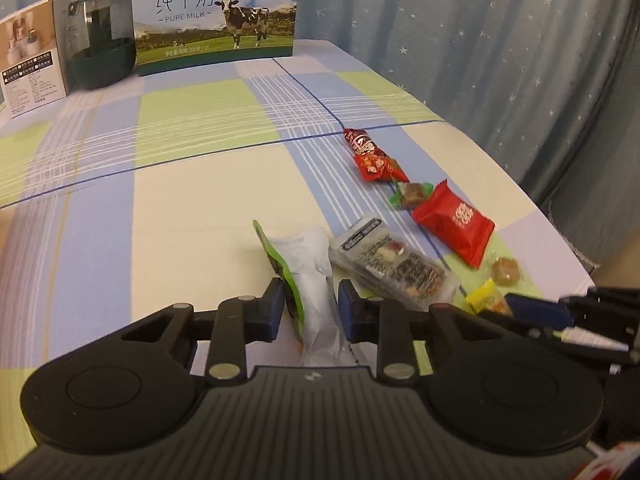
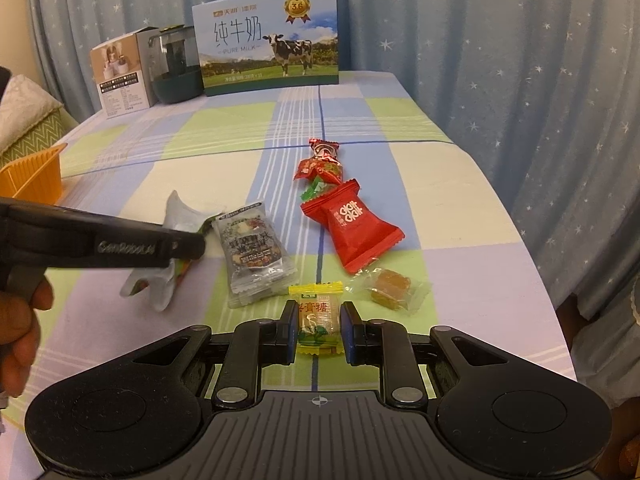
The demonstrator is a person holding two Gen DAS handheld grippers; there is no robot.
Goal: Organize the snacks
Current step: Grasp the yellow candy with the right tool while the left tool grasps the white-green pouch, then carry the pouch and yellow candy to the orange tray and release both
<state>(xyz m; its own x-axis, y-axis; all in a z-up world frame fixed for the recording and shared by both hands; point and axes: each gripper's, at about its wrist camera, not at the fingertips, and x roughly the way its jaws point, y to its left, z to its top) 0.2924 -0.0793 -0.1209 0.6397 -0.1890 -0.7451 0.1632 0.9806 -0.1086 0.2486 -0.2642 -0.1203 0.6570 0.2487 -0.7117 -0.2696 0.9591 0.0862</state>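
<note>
A white and green snack packet [image 1: 310,276] stands on edge between the pads of my left gripper [image 1: 311,306], which is shut on it. From the right wrist view, the same packet [image 2: 160,292] hangs crumpled under that gripper's black fingers [image 2: 176,244]. My right gripper [image 2: 320,326] is shut on a yellow wrapped candy [image 2: 318,320], low over the tablecloth. Several more snacks lie in a loose row ahead: a clear nut-bar packet [image 2: 252,252], a red packet [image 2: 352,224], an amber candy in clear wrap [image 2: 390,284], a green-wrapped candy [image 2: 316,190] and small red candies [image 2: 320,168].
A checked cloth covers the table [image 1: 180,184], whose edge runs along the right by a starred blue curtain [image 2: 540,120]. At the back stand a milk box [image 2: 268,40], a dark glass pot [image 2: 176,72] and a small carton [image 2: 120,76]. An orange basket [image 2: 32,176] sits far left.
</note>
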